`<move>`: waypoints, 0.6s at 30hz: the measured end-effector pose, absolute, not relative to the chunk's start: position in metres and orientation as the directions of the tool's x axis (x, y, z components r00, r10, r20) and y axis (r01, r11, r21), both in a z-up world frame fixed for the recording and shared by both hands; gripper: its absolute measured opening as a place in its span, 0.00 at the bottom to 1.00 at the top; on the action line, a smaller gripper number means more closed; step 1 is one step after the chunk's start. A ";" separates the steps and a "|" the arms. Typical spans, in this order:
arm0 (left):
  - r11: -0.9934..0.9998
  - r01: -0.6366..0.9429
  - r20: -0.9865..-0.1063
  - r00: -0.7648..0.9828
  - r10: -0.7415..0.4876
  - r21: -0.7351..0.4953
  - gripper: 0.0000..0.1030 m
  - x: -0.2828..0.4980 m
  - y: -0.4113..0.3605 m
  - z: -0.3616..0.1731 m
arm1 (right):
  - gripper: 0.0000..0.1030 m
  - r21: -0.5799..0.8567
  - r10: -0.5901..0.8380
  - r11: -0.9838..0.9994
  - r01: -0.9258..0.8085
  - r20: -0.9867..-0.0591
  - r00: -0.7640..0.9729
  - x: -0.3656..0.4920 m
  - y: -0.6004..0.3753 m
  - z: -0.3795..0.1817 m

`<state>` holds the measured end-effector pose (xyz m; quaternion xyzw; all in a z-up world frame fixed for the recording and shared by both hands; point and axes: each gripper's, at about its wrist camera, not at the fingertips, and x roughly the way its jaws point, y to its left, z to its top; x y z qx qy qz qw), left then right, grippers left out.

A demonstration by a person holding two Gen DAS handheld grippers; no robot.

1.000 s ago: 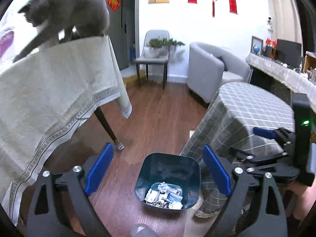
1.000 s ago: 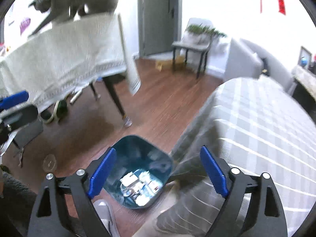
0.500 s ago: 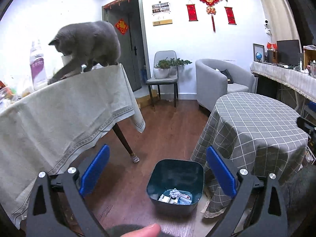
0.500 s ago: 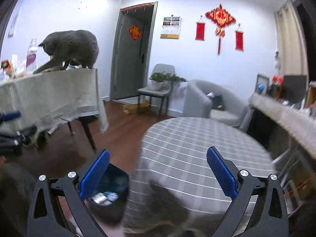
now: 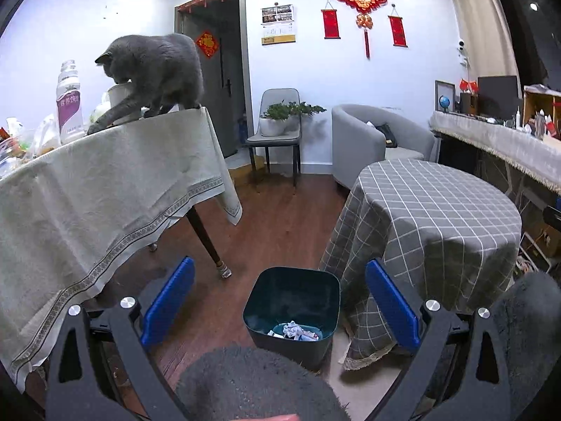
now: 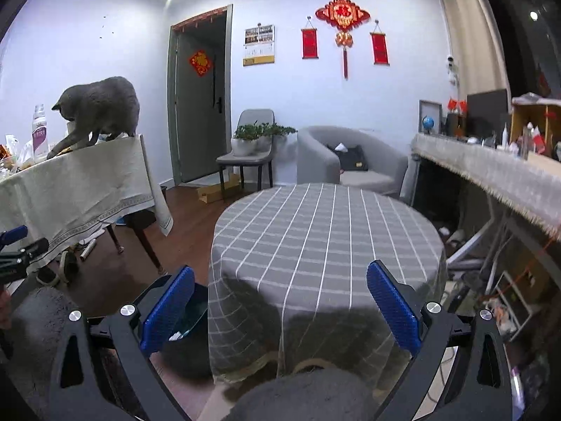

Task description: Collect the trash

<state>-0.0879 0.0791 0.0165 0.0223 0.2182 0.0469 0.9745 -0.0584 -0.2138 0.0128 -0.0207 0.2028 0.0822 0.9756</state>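
A dark teal trash bin (image 5: pixel 292 310) stands on the wood floor beside the round table, with crumpled paper and wrappers (image 5: pixel 294 330) in its bottom. My left gripper (image 5: pixel 278 303) is open and empty, held above and in front of the bin. My right gripper (image 6: pixel 278 307) is open and empty, facing the round table with the grey checked cloth (image 6: pixel 322 242). In the right wrist view the bin (image 6: pixel 189 310) shows only partly, behind the left finger.
A table with a beige cloth (image 5: pixel 98 193) stands at the left, with a grey cat (image 5: pixel 154 70), a bottle (image 5: pixel 68 101) and clutter on it. A chair with a plant (image 5: pixel 277 129), a grey armchair (image 5: pixel 371 140) and a long sideboard (image 6: pixel 491 172) lie beyond.
Both grippers have risen and tilted up from looking down into the bin to looking across the room. The right gripper has swung right to face the round table. The cat has shifted slightly.
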 end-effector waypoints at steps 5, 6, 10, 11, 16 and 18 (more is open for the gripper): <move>0.994 -0.052 -0.428 0.900 0.087 0.093 0.97 -0.089 0.068 0.013 | 0.97 0.022 0.179 0.982 -0.186 -0.406 0.896 -0.066 -0.222 0.010; 0.995 -0.049 -0.431 0.899 0.084 0.090 0.97 -0.089 0.067 0.012 | 0.97 0.025 0.177 0.983 -0.183 -0.402 0.898 -0.067 -0.222 0.011; 0.996 -0.063 -0.445 0.892 0.083 0.061 0.97 -0.086 0.073 0.010 | 0.97 0.035 0.186 0.982 -0.188 -0.398 0.898 -0.069 -0.224 0.011; 0.996 -0.066 -0.447 0.891 0.084 0.056 0.97 -0.086 0.074 0.010 | 0.97 0.036 0.189 0.981 -0.191 -0.399 0.897 -0.070 -0.223 0.011; 0.996 -0.060 -0.450 0.890 0.080 0.058 0.97 -0.086 0.075 0.009 | 0.97 0.029 0.191 0.980 -0.196 -0.408 0.893 -0.068 -0.221 0.011; 0.997 -0.055 -0.452 0.889 0.073 0.051 0.97 -0.086 0.076 0.008 | 0.97 0.037 0.192 0.980 -0.194 -0.410 0.892 -0.068 -0.222 0.011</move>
